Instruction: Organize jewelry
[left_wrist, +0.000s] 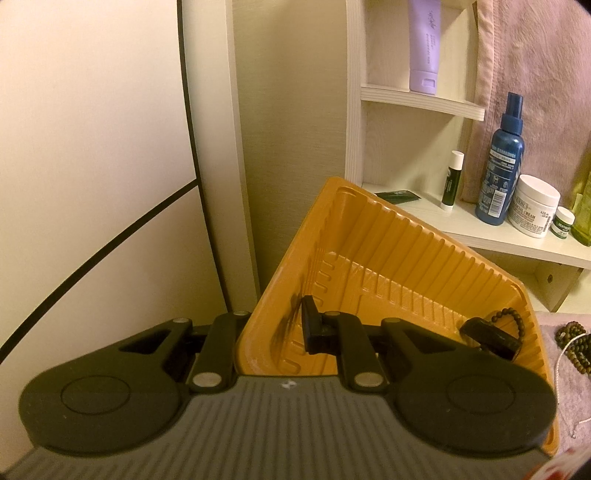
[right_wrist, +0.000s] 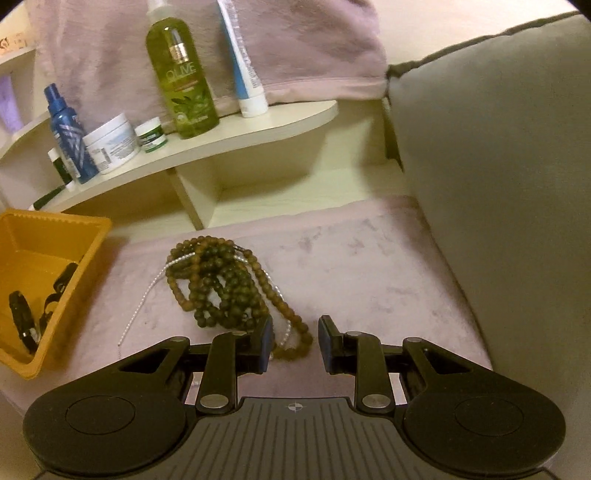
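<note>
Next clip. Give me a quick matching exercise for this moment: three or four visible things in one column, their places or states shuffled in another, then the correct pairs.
Things:
1. Orange ribbed plastic tray
2. Pile of brown wooden bead strands
3. Green olive-oil spray bottle
4. Black watch

Places or states:
A. Standing on the cream shelf
B. Lying inside the tray
C. Clamped at its wall by the left gripper
D. On the pink cloth, ahead of the open right gripper

Pairs: 1-C, 2-D, 3-A, 4-B
</note>
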